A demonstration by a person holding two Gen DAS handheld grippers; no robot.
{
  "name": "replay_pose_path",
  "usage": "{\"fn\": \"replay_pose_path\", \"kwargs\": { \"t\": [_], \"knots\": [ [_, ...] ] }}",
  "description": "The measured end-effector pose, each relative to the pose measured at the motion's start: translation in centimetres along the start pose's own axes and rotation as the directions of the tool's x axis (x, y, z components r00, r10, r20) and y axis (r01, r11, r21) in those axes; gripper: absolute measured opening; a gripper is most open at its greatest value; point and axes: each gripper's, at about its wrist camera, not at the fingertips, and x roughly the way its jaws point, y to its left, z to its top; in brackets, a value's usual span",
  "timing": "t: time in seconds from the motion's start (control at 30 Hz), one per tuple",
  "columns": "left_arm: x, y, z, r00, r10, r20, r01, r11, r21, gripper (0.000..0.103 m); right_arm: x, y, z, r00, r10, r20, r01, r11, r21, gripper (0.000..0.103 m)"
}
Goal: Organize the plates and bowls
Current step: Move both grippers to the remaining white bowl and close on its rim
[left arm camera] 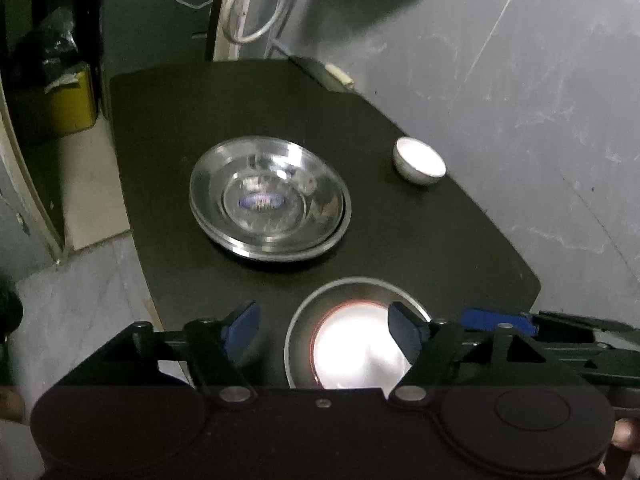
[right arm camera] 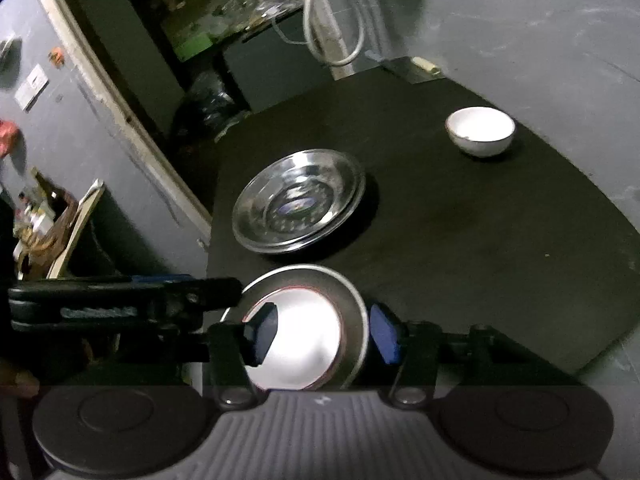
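Note:
Near the front edge of the black table (left arm camera: 400, 248) (right arm camera: 500, 240) stands a grey metal dish (left arm camera: 320, 304) (right arm camera: 320, 284) with a white, red-rimmed inside. My left gripper (left arm camera: 322, 330) hangs open above it, its left pad off the rim and its right pad over the white inside. My right gripper (right arm camera: 323, 334) is also open, straddling the dish's right rim without pressing it. Each gripper shows at the edge of the other's view: the right gripper (left arm camera: 496, 320) and the left gripper (right arm camera: 120, 296). Stacked steel plates (left arm camera: 268, 200) (right arm camera: 300, 200) lie mid-table. A small white bowl (left arm camera: 420, 160) (right arm camera: 480, 130) sits far right.
A small cream object (left arm camera: 340, 76) (right arm camera: 426, 65) lies at the table's far edge. White cable (left arm camera: 256, 12) (right arm camera: 332, 32) hangs behind it. A yellow bin (left arm camera: 72, 104) stands on the floor at left. A cluttered crate (right arm camera: 44, 224) is left of the table. Grey floor surrounds the table.

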Motion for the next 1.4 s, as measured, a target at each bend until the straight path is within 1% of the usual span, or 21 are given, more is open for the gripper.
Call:
{"fn": "replay_pose_path", "kwargs": {
  "t": [0.03, 0.07, 0.1, 0.13, 0.17, 0.2, 0.27, 0.3, 0.43, 0.57, 0.67, 0.77, 0.9, 0.97, 1.03, 1.1, 1.2, 1.3, 1.4],
  "knots": [
    [-0.1, -0.1, 0.2, 1.000, 0.008, 0.010, -0.008, 1.000, 0.001, 0.086, -0.1, -0.2, 0.1, 1.000, -0.003, 0.003, 0.003, 1.000, 0.008, 0.061],
    [-0.3, -0.1, 0.4, 1.000, 0.018, 0.022, -0.018, 1.000, 0.003, 0.090, -0.2, -0.5, 0.2, 1.000, -0.008, 0.007, 0.008, 1.000, 0.018, 0.067],
    [-0.3, -0.2, 0.6, 0.999, 0.029, 0.033, -0.029, 1.000, 0.004, 0.096, -0.2, -0.8, 0.3, 1.000, -0.013, 0.010, 0.012, 1.000, 0.026, 0.072],
    [-0.2, -0.3, 0.8, 0.998, 0.042, 0.043, -0.042, 0.999, 0.003, 0.102, -0.2, -1.1, 0.3, 1.000, -0.018, 0.013, 0.018, 0.999, 0.035, 0.083],
    [-0.1, -0.3, 1.0, 0.998, 0.050, 0.048, -0.051, 0.999, 0.002, 0.102, -0.2, -1.5, 0.4, 1.000, -0.025, 0.018, 0.024, 0.999, 0.049, 0.090],
    [0.2, -0.4, 1.2, 0.997, 0.060, 0.049, -0.060, 0.998, -0.003, 0.102, -0.2, -1.8, 0.4, 0.999, -0.032, 0.020, 0.030, 0.998, 0.061, 0.091],
    [1.0, -0.4, 1.6, 0.997, 0.072, 0.032, -0.072, 0.997, -0.009, 0.102, -0.1, -2.7, 0.5, 0.999, -0.049, 0.018, 0.047, 0.995, 0.089, 0.100],
    [1.4, -0.4, 1.8, 0.997, 0.078, 0.022, -0.077, 0.997, -0.010, 0.102, -0.1, -3.2, 0.5, 0.998, -0.058, 0.018, 0.056, 0.993, 0.104, 0.102],
    [3.5, -1.1, 2.8, 0.993, 0.114, -0.007, -0.114, 0.993, 0.016, 0.102, 0.0, -5.3, 0.7, 0.994, -0.108, 0.034, 0.102, 0.983, 0.150, 0.103],
    [5.8, -2.0, 4.4, 0.994, 0.103, -0.026, -0.102, 0.994, 0.038, 0.102, 0.1, -7.1, 1.8, 0.984, -0.166, 0.070, 0.153, 0.975, 0.161, 0.103],
    [7.9, -3.0, 6.1, 0.994, 0.107, -0.038, -0.104, 0.993, 0.061, 0.102, 0.6, -8.7, 3.1, 0.977, -0.194, 0.085, 0.177, 0.968, 0.176, 0.103],
    [10.4, -4.3, 8.0, 0.991, 0.127, -0.047, -0.122, 0.987, 0.104, 0.102, 1.4, -10.2, 4.4, 0.971, -0.206, 0.124, 0.180, 0.964, 0.194, 0.103],
    [14.1, -5.8, 10.9, 0.990, 0.133, -0.055, -0.123, 0.980, 0.159, 0.102, 3.6, -12.5, 6.3, 0.959, -0.234, 0.161, 0.199, 0.958, 0.206, 0.103],
    [15.5, -6.3, 12.4, 0.992, 0.122, -0.035, -0.115, 0.979, 0.166, 0.102, 4.9, -13.6, 7.2, 0.956, -0.241, 0.164, 0.206, 0.956, 0.208, 0.103],
    [16.8, -6.7, 13.9, 0.996, 0.090, 0.007, -0.090, 0.985, 0.147, 0.102, 6.1, -14.5, 8.1, 0.953, -0.247, 0.174, 0.209, 0.955, 0.210, 0.103],
    [18.2, -6.9, 15.2, 0.998, 0.062, 0.028, -0.065, 0.990, 0.121, 0.102, 7.2, -15.4, 9.2, 0.949, -0.256, 0.186, 0.215, 0.953, 0.212, 0.103],
    [20.5, -7.3, 16.7, 0.998, 0.044, 0.036, -0.048, 0.992, 0.119, 0.102, 8.7, -16.3, 10.6, 0.941, -0.271, 0.203, 0.228, 0.951, 0.209, 0.103],
    [22.4, -8.1, 17.4, 0.998, 0.055, 0.035, -0.060, 0.987, 0.148, 0.102, 10.1, -17.2, 12.0, 0.945, -0.263, 0.195, 0.221, 0.952, 0.211, 0.103],
    [23.7, -8.4, 17.8, 0.998, 0.056, 0.023, -0.059, 0.984, 0.167, 0.102, 11.3, -17.7, 12.7, 0.945, -0.270, 0.185, 0.231, 0.951, 0.206, 0.103]
  ]
}}
